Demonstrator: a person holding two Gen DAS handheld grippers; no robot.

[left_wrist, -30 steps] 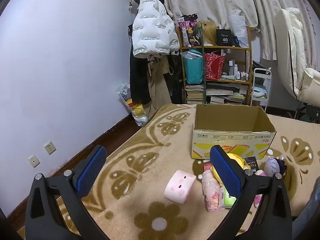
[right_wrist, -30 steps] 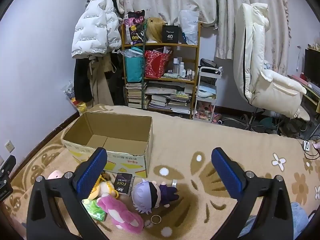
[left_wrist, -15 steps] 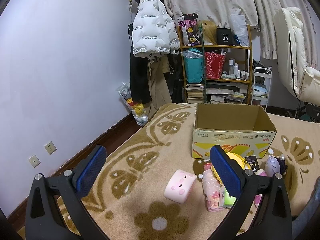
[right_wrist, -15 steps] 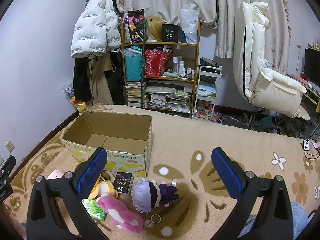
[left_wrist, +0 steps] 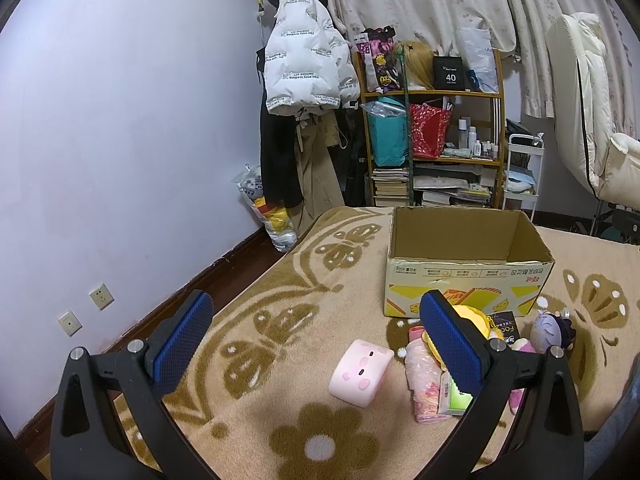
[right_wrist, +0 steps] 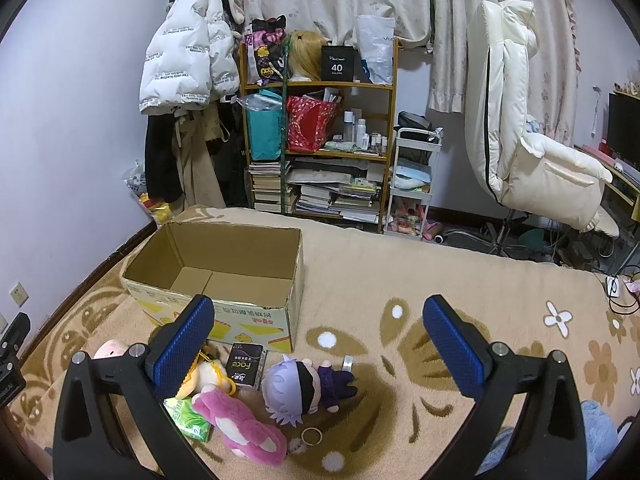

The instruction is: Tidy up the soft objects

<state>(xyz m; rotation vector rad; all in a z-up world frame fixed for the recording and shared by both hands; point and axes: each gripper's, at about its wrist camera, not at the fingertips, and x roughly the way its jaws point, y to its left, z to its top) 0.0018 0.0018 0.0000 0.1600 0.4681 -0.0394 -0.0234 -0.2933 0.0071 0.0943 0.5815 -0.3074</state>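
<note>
An empty open cardboard box (left_wrist: pixel 468 276) (right_wrist: pixel 224 276) stands on the patterned carpet. In front of it lie soft toys: a pink pig cushion (left_wrist: pixel 361 373) (right_wrist: pixel 110 349), a pink plush (right_wrist: pixel 240 426), a purple-haired doll (right_wrist: pixel 298 390) (left_wrist: pixel 550 330), a yellow plush (left_wrist: pixel 476 318) (right_wrist: pixel 200 374), a pink packet (left_wrist: pixel 422 380) and a green tissue pack (right_wrist: pixel 190 424). My left gripper (left_wrist: pixel 316 344) is open and empty above the pig cushion. My right gripper (right_wrist: pixel 320 344) is open and empty above the doll.
A black "Face" packet (right_wrist: pixel 244 366) and a ring (right_wrist: pixel 312 436) lie by the toys. A cluttered shelf (right_wrist: pixel 320 152), hung coats (left_wrist: pixel 304 80), a white trolley (right_wrist: pixel 412 184) and a cream chair (right_wrist: pixel 528 140) stand behind the carpet.
</note>
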